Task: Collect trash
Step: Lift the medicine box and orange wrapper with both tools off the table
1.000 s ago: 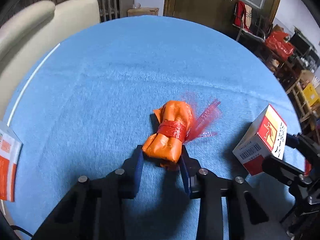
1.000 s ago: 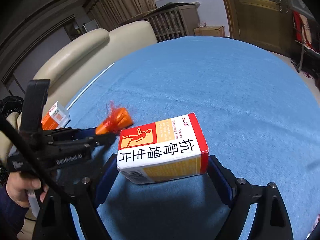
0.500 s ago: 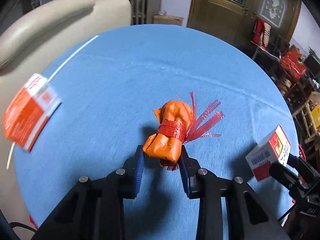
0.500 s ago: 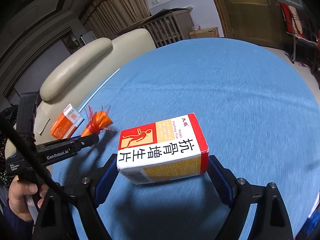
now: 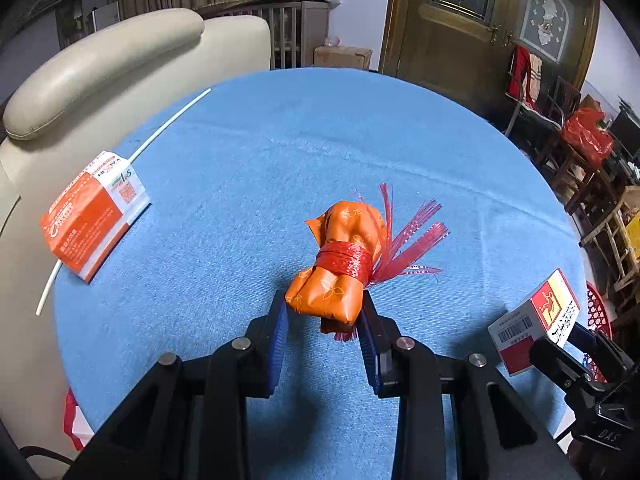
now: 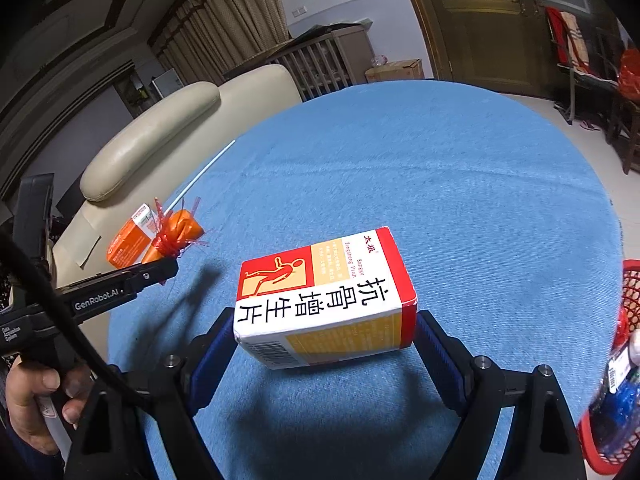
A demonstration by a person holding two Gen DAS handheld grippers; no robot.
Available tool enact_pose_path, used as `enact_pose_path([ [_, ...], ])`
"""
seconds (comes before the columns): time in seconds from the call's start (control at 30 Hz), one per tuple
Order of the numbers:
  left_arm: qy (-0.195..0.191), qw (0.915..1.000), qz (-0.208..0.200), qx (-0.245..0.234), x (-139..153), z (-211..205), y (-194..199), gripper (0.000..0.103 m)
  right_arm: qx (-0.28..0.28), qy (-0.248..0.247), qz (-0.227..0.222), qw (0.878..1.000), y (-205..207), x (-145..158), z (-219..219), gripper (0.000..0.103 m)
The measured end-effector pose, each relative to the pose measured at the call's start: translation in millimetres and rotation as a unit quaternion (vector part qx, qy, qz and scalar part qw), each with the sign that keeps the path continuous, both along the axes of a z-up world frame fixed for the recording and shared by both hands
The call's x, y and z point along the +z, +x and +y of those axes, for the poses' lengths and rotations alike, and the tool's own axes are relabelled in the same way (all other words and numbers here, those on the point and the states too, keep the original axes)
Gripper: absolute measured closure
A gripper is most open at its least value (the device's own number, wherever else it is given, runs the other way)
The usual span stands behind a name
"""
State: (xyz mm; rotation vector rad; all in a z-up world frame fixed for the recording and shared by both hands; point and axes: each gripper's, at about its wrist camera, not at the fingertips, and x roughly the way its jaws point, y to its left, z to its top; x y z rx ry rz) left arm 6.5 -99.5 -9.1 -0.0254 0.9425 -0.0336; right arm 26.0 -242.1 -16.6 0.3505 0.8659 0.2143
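Above the blue table (image 5: 280,152), left tool (image 5: 323,320) clenched on orange bundle (image 5: 340,272), right tool (image 6: 324,340) on medicine box (image 6: 324,292), basket (image 6: 628,292) cut off.

Left gripper (image 5: 323,320) clamped on pouch (image 5: 340,268); right gripper (image 6: 325,334) clamped on box (image 6: 324,296); both raised above table.

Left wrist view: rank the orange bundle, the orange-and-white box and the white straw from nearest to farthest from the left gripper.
1. Orange bundle, gripped between the left gripper's fingers.
2. Orange-and-white box, lying at the table's left edge.
3. White straw, mostly beyond the box along the left edge, though its near end passes under the box.
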Motion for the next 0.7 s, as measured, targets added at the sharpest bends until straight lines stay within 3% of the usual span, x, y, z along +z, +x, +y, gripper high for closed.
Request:
enact_pose_path([
  [0.7,0.028,0.9992,-0.004,-0.029,4,-34,-1,0.068,-0.046,0.018,-0.013,0.999,-32,3,-44,0.014],
])
